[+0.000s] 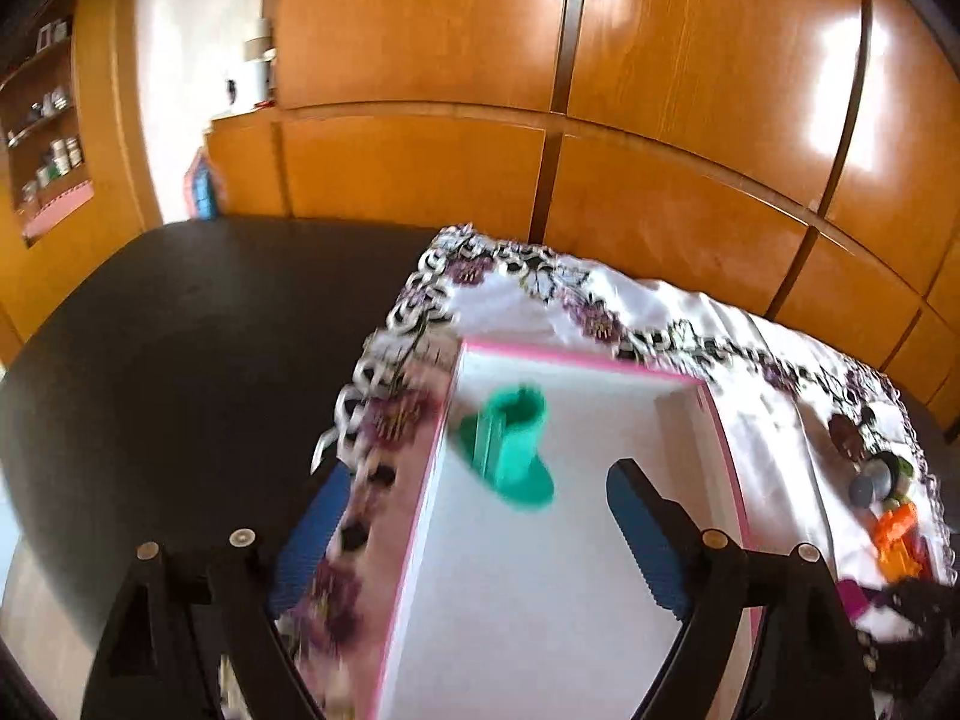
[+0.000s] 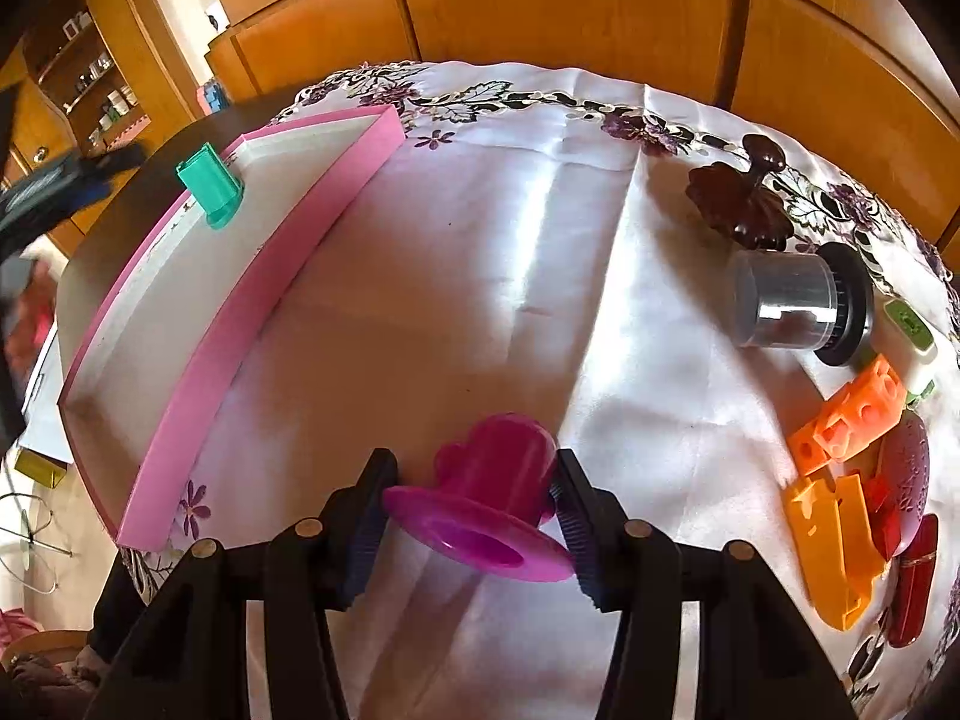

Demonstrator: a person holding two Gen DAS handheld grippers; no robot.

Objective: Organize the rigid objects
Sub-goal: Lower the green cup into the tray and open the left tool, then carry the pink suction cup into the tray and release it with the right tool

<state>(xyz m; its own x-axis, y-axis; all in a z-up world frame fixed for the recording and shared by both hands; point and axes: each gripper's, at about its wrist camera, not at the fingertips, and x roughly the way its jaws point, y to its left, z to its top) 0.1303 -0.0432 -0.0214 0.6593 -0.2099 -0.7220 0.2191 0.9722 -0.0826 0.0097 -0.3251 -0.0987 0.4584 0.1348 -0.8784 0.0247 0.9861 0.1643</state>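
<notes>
left gripper (image 1: 480,516) is wide open, with nothing held between its blue pads (image 1: 645,540). it hangs over the pink box (image 1: 600,363). one finger is outside the left wall and one is inside. the green piece (image 1: 510,450) lies loose on the white floor of the box, in the far left part, apart from both pads. this view is blurry. the box sits on a white cloth (image 1: 750,348) with a flower edge, on a dark table (image 1: 180,330). small toys lie far right on the cloth.

right gripper (image 2: 474,510) is clamped on a purple piece (image 2: 486,498), pads pressing both sides, just above the cloth (image 2: 480,240). in this view the box (image 2: 252,300) is on the left with the green piece (image 2: 211,185) at its far end. on the right lie a brown knob (image 2: 738,198), a clear jar (image 2: 786,300), orange blocks (image 2: 840,432) and a red stick (image 2: 915,582).
</notes>
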